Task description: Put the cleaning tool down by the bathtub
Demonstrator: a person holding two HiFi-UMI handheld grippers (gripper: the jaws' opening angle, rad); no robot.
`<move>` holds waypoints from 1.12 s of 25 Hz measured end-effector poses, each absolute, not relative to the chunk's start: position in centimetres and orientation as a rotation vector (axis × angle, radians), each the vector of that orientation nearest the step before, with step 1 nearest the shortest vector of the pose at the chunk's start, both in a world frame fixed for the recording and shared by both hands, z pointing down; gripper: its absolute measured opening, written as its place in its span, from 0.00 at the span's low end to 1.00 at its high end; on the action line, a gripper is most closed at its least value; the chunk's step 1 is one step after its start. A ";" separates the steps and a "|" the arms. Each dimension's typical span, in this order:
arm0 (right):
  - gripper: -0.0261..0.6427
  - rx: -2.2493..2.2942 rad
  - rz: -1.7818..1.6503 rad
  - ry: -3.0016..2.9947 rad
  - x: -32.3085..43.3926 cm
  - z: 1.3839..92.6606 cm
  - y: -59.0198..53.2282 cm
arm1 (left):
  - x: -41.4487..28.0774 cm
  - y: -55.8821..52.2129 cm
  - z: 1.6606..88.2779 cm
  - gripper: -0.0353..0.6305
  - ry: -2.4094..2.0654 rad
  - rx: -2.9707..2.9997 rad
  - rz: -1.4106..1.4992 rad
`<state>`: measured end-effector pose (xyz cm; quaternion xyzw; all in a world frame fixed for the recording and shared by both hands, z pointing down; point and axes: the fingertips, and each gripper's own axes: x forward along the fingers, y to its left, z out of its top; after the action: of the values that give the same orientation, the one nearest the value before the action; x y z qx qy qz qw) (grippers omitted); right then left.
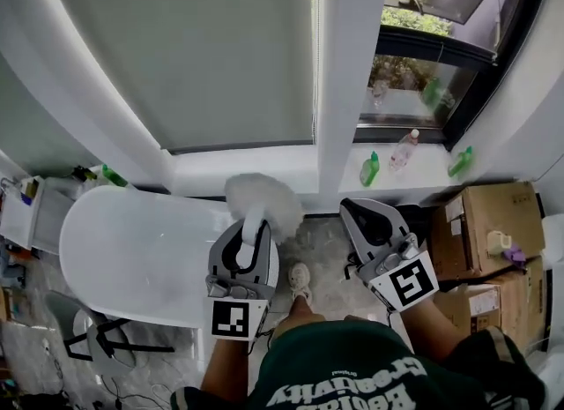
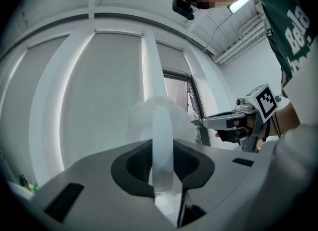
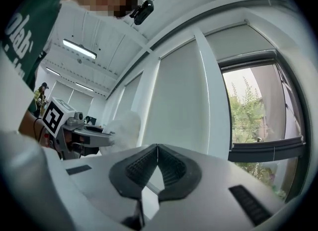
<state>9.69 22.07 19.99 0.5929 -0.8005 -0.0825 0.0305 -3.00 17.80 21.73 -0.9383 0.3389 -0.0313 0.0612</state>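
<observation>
L gripper (image 1: 249,239): fingers clamped on the white handle of the cleaning tool (image 1: 263,202); pads press it from both sides.
Tool vs fingers: handle (image 2: 162,143) runs straight out btwn the two pads and past the tips; fluffy white head (image 2: 160,113) sits beyond the fingertips, clear of them.
Tool location: held in the air, not set down; in head view the head shows just past the right end of the bathtub (image 1: 132,249), in front of the windowsill (image 1: 238,168).
R gripper (image 1: 359,214): fingers together, tips meeting, nothing btwn them; held beside the L one, apart from the tool.
Sill: two green bottles (image 1: 369,168) and a clear bottle (image 1: 404,148).
Right side: cardboard boxes (image 1: 480,223) on the floor.
</observation>
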 end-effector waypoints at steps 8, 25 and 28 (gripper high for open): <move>0.06 1.888 -0.209 -2.436 10.6 20.0 13.0 | -1.1 8.1 21.3 0.19 0.970 -2.888 -0.079; 0.06 1.934 -0.206 -2.365 11.6 20.1 4.8 | 0.4 -3.0 22.0 0.19 0.910 -2.936 -0.063; 0.06 1.915 -0.207 -2.377 11.4 20.2 4.4 | 0.2 -3.5 22.4 0.19 0.935 -2.936 -0.071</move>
<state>11.44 4.39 20.16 0.6254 -0.7763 -0.0675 0.0412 0.21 -3.45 22.40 -0.9522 0.3033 -0.0229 0.0296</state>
